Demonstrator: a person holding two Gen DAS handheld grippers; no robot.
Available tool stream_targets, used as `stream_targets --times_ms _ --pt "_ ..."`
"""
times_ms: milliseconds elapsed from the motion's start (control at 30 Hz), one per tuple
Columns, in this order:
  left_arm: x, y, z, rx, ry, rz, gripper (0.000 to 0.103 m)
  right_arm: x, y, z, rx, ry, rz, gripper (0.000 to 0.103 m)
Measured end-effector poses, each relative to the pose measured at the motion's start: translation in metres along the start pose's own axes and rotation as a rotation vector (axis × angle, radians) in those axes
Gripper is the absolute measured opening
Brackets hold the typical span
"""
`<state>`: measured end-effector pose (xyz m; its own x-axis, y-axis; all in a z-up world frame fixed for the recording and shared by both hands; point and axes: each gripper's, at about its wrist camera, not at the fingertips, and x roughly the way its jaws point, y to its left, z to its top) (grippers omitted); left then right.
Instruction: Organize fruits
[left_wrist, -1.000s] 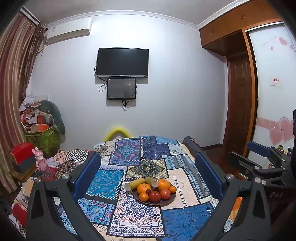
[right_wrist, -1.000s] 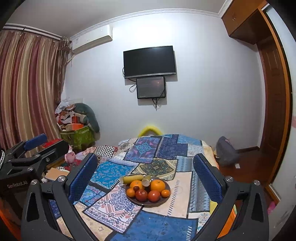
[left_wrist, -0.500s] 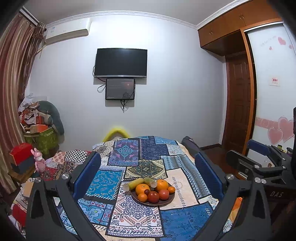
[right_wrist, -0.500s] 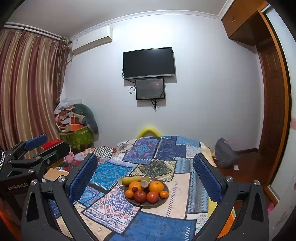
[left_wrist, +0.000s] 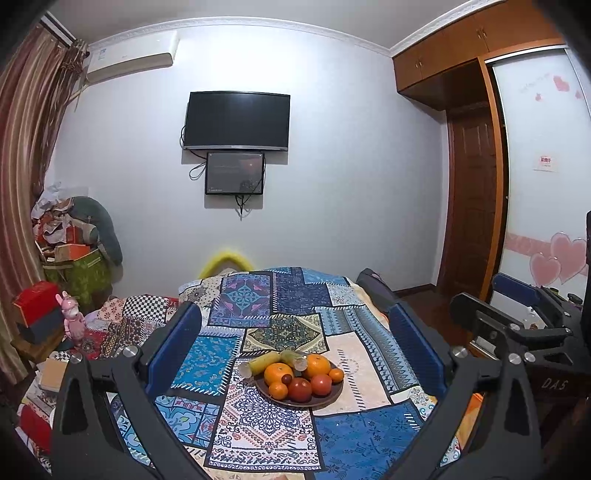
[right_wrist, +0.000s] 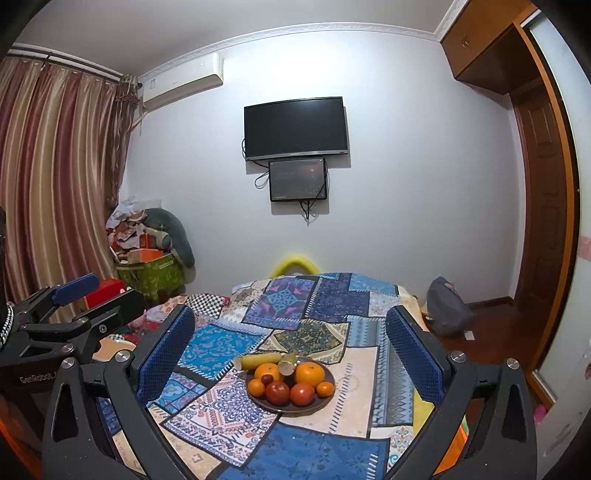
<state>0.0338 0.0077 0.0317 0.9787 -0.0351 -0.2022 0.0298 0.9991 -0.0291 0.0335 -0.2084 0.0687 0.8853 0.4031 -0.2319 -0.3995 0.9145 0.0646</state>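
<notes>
A dark brown plate (left_wrist: 328, 399) (right_wrist: 327, 371) of fruit sits on the patchwork-covered table. It holds several oranges (left_wrist: 318, 365) (right_wrist: 309, 373), red apples (left_wrist: 300, 389) (right_wrist: 277, 392), a small dark fruit (left_wrist: 286, 379) and yellow-green bananas (left_wrist: 264, 362) (right_wrist: 260, 360) at its far-left rim. My left gripper (left_wrist: 295, 354) is open and empty, held above and short of the plate. My right gripper (right_wrist: 290, 350) is open and empty, likewise short of the plate. Each gripper shows at the side of the other's view.
The patchwork cloth (left_wrist: 365, 439) (right_wrist: 314, 454) covers the table. A yellow chair back (left_wrist: 225, 258) stands behind it. Boxes and clutter (left_wrist: 70, 254) pile up at the left wall by the curtain. A dark bag (right_wrist: 447, 306) lies on the floor near the door.
Both grippers have drifted slightly; the plate sits a little lower and further left in both views. Both stay open and empty.
</notes>
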Motion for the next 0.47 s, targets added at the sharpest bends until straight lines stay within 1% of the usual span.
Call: stream_targets --times_ms 467 --pt "0.0037 -0.0012 -0.0022 -0.004 0.009 -0.004 0.103 0.001 -0.0008 -0.0015 0.003 0.006 -0.011 0.103"
